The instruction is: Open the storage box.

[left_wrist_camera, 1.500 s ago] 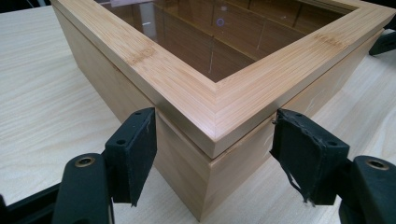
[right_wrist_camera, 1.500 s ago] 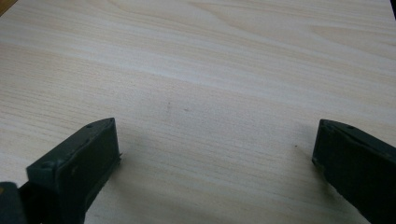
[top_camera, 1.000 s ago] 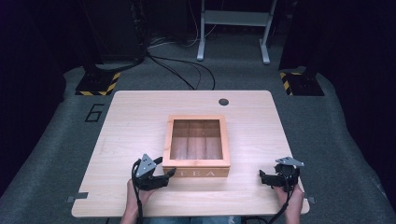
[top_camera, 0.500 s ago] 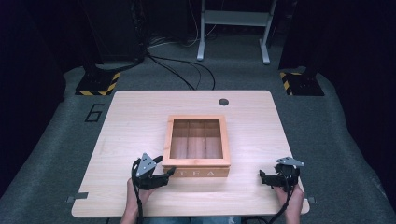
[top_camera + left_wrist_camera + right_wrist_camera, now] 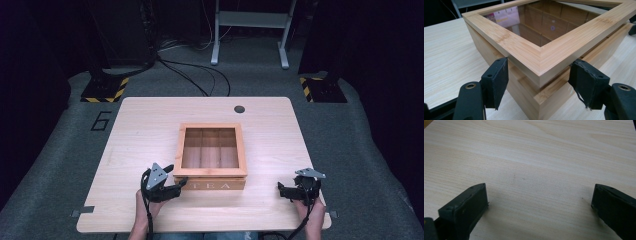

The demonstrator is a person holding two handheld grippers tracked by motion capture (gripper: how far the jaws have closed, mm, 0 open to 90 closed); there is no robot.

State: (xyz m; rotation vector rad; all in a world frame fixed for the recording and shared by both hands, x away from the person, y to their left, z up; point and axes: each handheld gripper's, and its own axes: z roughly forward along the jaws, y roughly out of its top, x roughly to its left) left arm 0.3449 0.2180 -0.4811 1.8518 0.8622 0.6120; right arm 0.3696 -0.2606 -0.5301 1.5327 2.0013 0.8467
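Since tea box (image 5: 210,155) sits mid-table (image 5: 150,120), near edge facing me, my left gripper (image 5: 537,82) straddles its front-left corner, jaws wide, not yet touching. Bamboo frame stiff, smooth, sharp-cornered; glass lid (image 5: 541,22) likely fragile, hinged, so I judge box fairly heavy. Best hold: solid side walls below lid seam. My right gripper (image 5: 539,205) spread over bare tabletop, empty.

Black two-jaw tool (image 5: 176,186), grey three-cornered plate.
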